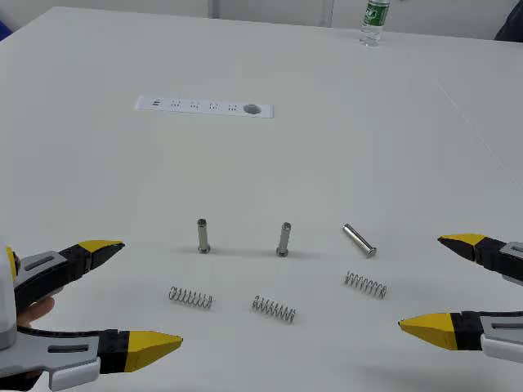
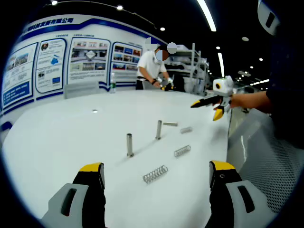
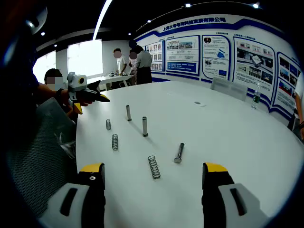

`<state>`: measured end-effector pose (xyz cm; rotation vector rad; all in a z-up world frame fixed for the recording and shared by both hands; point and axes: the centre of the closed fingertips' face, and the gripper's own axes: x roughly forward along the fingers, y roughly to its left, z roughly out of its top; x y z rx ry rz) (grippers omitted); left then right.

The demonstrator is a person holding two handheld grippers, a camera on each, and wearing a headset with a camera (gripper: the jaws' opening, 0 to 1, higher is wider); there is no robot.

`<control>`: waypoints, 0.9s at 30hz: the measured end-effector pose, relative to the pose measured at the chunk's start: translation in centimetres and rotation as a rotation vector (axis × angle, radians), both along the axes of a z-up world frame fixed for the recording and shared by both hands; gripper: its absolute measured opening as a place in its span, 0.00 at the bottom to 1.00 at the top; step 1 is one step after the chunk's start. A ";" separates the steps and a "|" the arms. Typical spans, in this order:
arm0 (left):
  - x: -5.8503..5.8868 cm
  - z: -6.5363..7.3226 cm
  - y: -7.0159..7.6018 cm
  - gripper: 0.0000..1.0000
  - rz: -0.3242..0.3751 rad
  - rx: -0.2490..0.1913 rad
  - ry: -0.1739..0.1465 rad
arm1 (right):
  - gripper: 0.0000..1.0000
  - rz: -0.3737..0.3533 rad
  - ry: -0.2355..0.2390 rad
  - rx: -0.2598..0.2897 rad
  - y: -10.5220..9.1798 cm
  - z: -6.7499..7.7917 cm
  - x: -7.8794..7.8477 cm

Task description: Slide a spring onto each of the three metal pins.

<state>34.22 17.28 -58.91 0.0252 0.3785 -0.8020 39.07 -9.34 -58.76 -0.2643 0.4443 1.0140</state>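
Smooth white tabletop (image 1: 327, 163) bears three cylindrical metal pins (image 1: 283, 239), three coiled springs (image 1: 273, 309).

Right claw (image 1: 420, 282) body cut off at pic edge; bottle (image 1: 374, 23) top cropped.

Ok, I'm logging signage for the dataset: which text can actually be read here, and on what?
Wall heading: blue Chinese characters, too blurred to quote.
Wall posters: print too small.
Bottle label: green, blurred.
Power strip: no legible marks.
Nothing reads clearly.
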 end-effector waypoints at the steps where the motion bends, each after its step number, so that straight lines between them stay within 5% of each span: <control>1: 0.0 0.0 0.0 0.93 0.000 -0.001 0.000 | 0.86 0.001 -0.002 0.001 0.0 0.1 0.0; 20: 0.1 0.1 0.0 0.93 -0.001 -0.005 -0.001 | 0.83 -0.013 0.005 0.001 -0.1 0.4 0.4; 27: -0.1 0.1 -0.2 0.93 -0.004 -0.005 -0.002 | 0.73 -0.040 0.031 -0.018 0.0 0.2 1.5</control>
